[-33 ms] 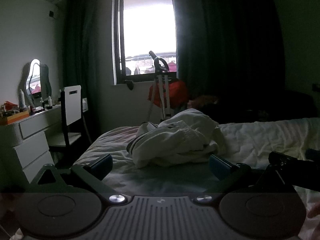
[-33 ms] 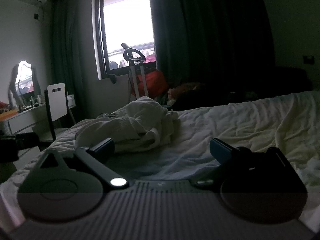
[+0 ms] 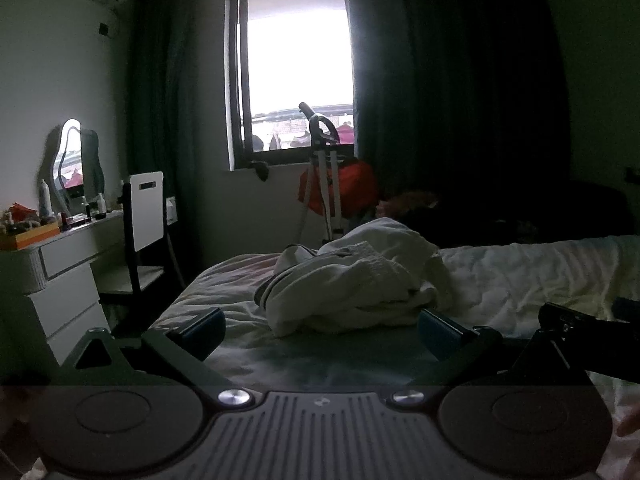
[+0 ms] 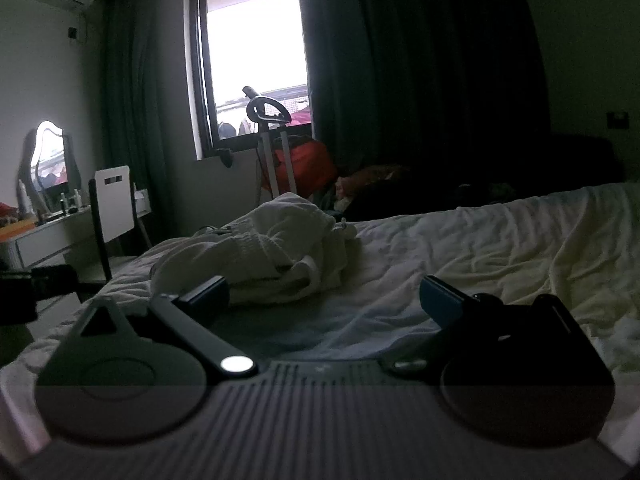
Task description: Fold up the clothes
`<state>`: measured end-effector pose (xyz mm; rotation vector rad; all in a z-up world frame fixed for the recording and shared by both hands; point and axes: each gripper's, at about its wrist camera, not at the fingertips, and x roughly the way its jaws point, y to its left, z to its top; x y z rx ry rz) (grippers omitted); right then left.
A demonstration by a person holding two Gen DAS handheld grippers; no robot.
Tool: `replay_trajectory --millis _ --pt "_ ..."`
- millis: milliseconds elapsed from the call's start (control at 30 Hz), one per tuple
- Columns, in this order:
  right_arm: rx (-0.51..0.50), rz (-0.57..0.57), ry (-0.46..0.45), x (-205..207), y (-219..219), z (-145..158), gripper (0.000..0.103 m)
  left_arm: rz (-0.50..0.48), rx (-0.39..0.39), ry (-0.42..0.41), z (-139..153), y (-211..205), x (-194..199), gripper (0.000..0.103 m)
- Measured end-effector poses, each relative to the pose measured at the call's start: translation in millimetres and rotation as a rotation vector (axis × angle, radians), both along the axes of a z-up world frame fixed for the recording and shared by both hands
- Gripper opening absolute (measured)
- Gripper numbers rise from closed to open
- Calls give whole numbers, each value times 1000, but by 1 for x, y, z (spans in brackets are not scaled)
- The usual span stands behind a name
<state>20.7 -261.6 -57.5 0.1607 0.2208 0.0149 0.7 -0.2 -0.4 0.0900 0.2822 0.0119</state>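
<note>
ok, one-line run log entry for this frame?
phase: pre-grasp | left gripper: open | right gripper: open | white garment: crumpled on bed, untouched

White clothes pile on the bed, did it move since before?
No. The white clothes pile sits at the same spot below the window in both left wrist pictures.

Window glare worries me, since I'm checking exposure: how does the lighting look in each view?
Left wrist: window blown out white, curtain almost black, clothes dim but readable. Right wrist: the same backlight, bed grey, fisheye bending the edges.
</note>
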Motion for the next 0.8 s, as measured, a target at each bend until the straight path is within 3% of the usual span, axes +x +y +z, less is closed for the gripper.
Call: replay_trajectory --millis 800 --pt "-15 2 -6 0 1 -3 103 26 37 0 -2 -5 3 103"
